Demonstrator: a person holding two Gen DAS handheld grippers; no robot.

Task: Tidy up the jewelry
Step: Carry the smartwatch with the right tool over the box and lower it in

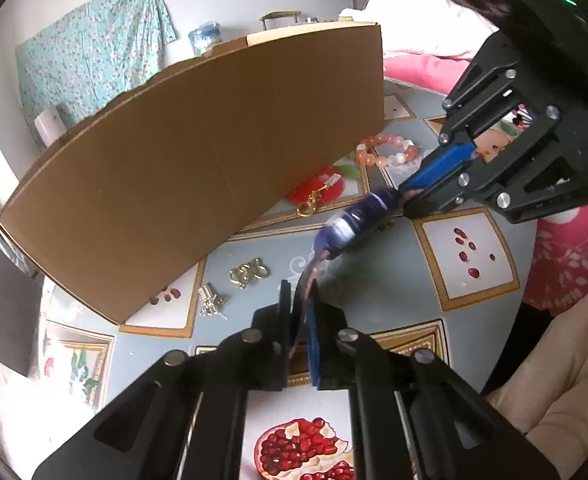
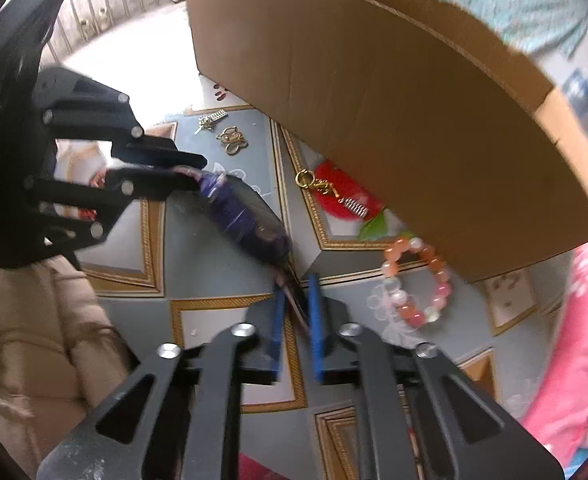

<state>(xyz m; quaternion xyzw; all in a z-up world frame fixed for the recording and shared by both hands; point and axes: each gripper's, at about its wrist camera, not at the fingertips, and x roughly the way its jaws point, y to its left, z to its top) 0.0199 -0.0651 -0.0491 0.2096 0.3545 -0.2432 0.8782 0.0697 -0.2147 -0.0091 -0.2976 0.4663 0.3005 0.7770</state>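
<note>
A dark purple beaded bracelet (image 1: 354, 224) hangs stretched between both grippers above the table. My left gripper (image 1: 300, 292) is shut on one end of its cord. My right gripper (image 2: 296, 286) is shut on the other end; it also shows in the left wrist view (image 1: 408, 200), and the bracelet in the right wrist view (image 2: 241, 216). A pink and orange bead bracelet (image 2: 418, 280) lies on the table beside the cardboard box (image 2: 394, 100). Gold rings (image 1: 249, 272), a silver clip (image 1: 209, 302) and a gold clasp with a comb (image 1: 318, 196) lie near the box.
The large cardboard box (image 1: 193, 160) stands on the patterned tablecloth (image 1: 374, 300) behind the jewelry. A person in beige sits at the table edge (image 1: 566, 380). Pink cloth (image 1: 422, 72) lies past the table.
</note>
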